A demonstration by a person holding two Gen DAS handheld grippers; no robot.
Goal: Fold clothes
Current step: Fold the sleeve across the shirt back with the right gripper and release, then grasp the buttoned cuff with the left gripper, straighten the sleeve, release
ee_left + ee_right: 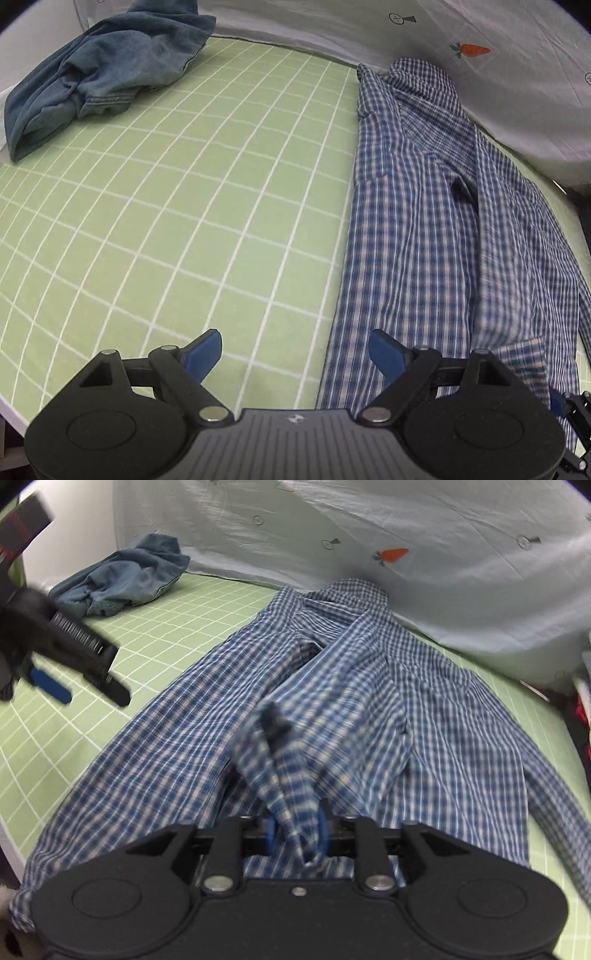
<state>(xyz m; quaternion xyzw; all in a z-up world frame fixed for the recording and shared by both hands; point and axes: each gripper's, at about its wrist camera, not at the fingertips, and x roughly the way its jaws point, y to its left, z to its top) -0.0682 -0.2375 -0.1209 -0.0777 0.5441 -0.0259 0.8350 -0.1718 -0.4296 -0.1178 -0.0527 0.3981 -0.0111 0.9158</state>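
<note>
A blue and white checked shirt [417, 229] lies lengthwise on the green grid mat [177, 206], collar toward the far side. My left gripper [295, 356] hangs open just above the mat beside the shirt's left edge, nothing between its blue pads. In the right wrist view the same checked shirt [207, 716] spreads ahead, and my right gripper [297, 836] is shut on a bunched-up fold of its fabric, lifted off the rest. The left gripper [70, 672] shows at the left edge of that view, over the mat.
A crumpled blue denim garment [107, 77] lies at the mat's far left corner; the same denim garment [125, 579] shows in the right wrist view. A white sheet with a carrot print [471, 50] rises behind the mat. Dark and red items [583, 716] sit at the far right.
</note>
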